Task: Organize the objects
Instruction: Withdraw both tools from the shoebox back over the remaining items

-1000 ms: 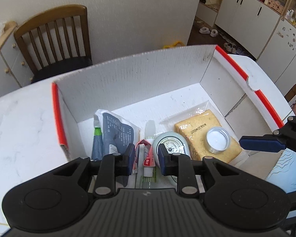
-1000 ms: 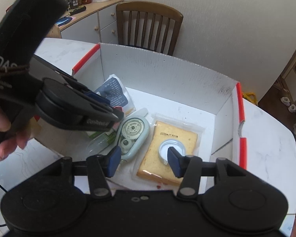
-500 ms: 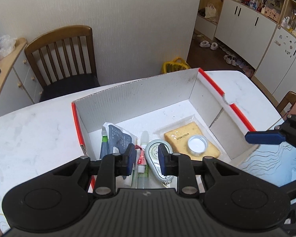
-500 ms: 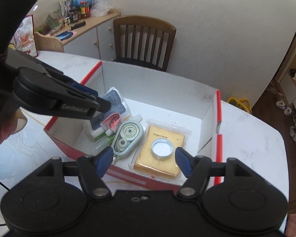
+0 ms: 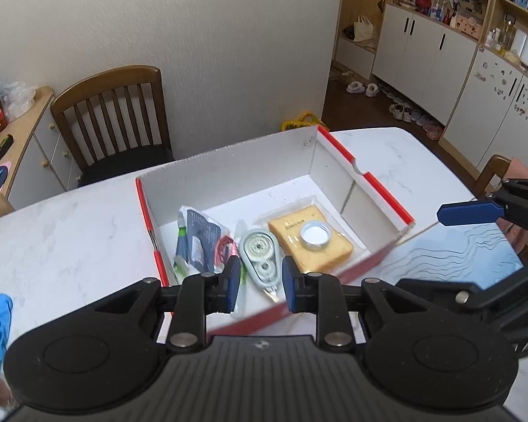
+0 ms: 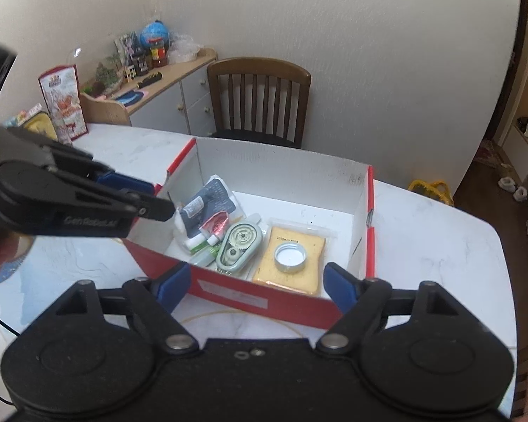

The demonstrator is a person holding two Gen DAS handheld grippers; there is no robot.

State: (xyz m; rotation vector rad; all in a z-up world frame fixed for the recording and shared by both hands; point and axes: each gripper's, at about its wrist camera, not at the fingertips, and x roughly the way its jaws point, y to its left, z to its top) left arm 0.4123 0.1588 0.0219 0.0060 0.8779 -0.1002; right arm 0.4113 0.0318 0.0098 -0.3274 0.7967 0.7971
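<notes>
Corrugated red-edged cardboard box [image 6: 264, 297]; inside, round metal lid [image 6: 289, 257] on rectangular sponge [image 6: 311, 246].

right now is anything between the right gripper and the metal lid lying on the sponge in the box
Only the box's near red wall stands between the open, empty right gripper and the metal lid on the wrapped sponge. From above, nothing visible covers the lid; the correction tape lies beside it.

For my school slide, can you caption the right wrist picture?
Open right gripper above a red box holding a cap on a sponge, beside a tape roller.
</notes>
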